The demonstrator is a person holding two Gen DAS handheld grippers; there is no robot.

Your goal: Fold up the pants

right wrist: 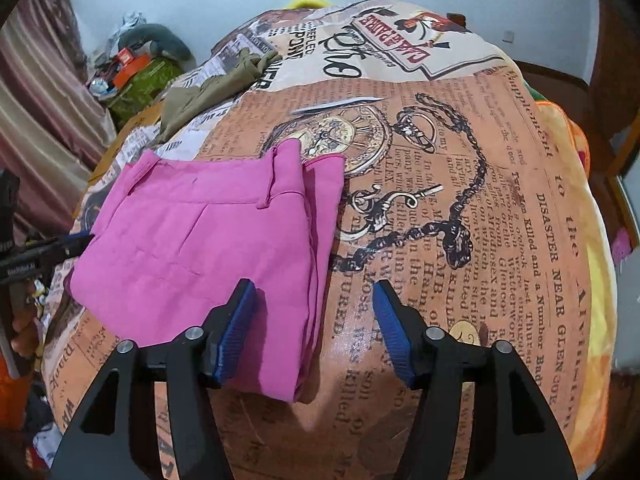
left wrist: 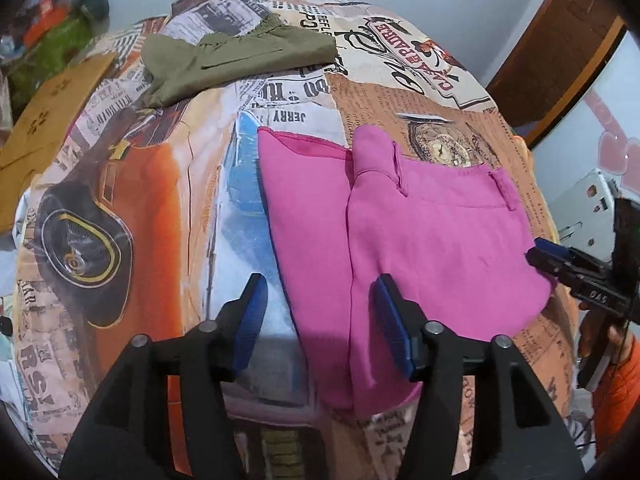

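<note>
Because the bright pink fabric pants (left wrist: 420, 240), already folded into a compact thick stack, lie flat between the two hand-held tools, the coming move turns on how that stack sits against each set of jaws. The left black two-finger gripper with blue pads (left wrist: 320, 316) hangs released over the stack's near corner: its right pad sits above the pink cloth and its left pad above bare cover, so the folded side edge passes between the fingers without being pinched. The right black two-finger gripper with blue pads (right wrist: 314, 312) is likewise released and holds nothing; the stack's layered edge runs just beside its left pad, with the bulk of the cloth stretching away to its left. From either tool the stack's long axis runs forward and away, the waistband with its belt loops at the far end. Both grippers are about equally near, one at each long side, so I judge either could re-grip or press the fold, and the folding looks close to done. The support is a soft bed cover printed with newspaper text, a pocket watch and an orange car (right wrist: 460, 200), slightly domed and yielding. Well ahead lie folded olive-green fabric trousers (left wrist: 236, 60), apart from the pink stack. Beyond are a pale wall, a brown wooden door frame (left wrist: 560, 48) and clutter at the left.
</note>
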